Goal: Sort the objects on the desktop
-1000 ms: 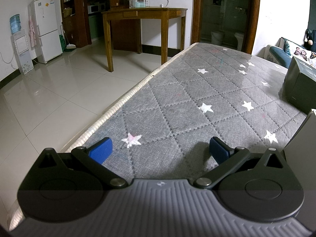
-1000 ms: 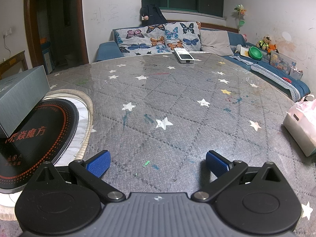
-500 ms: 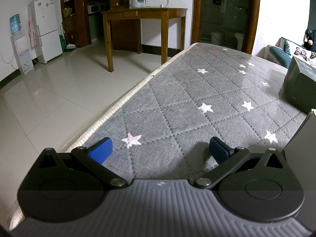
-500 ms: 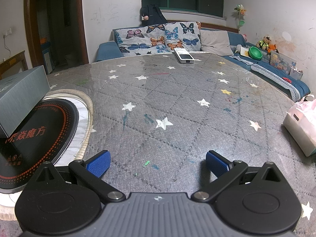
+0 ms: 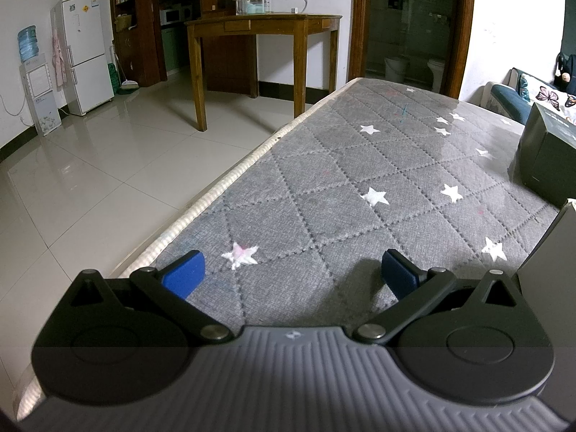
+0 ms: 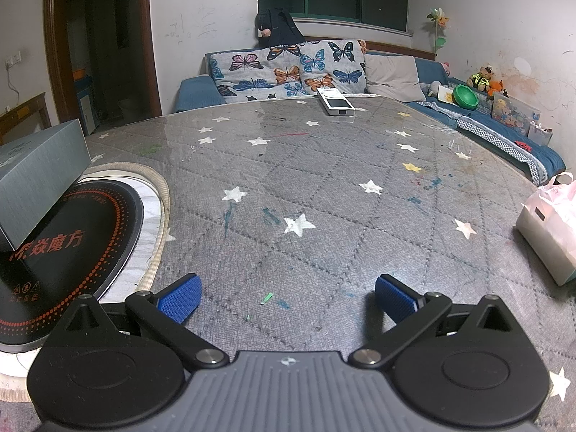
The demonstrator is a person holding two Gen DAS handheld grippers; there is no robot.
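Hovering right tongs (image 6: 286,297) spread, empty; remote (image 6: 335,104) well beyond.

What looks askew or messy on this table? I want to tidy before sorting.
The grey rectangular box sits tilted, one end propped on the round black cooktop with red lettering rather than flat. The grey star-patterned table cover carries blue, green and red scribble marks and a small green scrap. Nothing looks spilled.

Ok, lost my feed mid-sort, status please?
Left tongs open, empty. Right tongs open, empty, low over star cloth. Grey box left, white remote far, pink bag right. Path clear.
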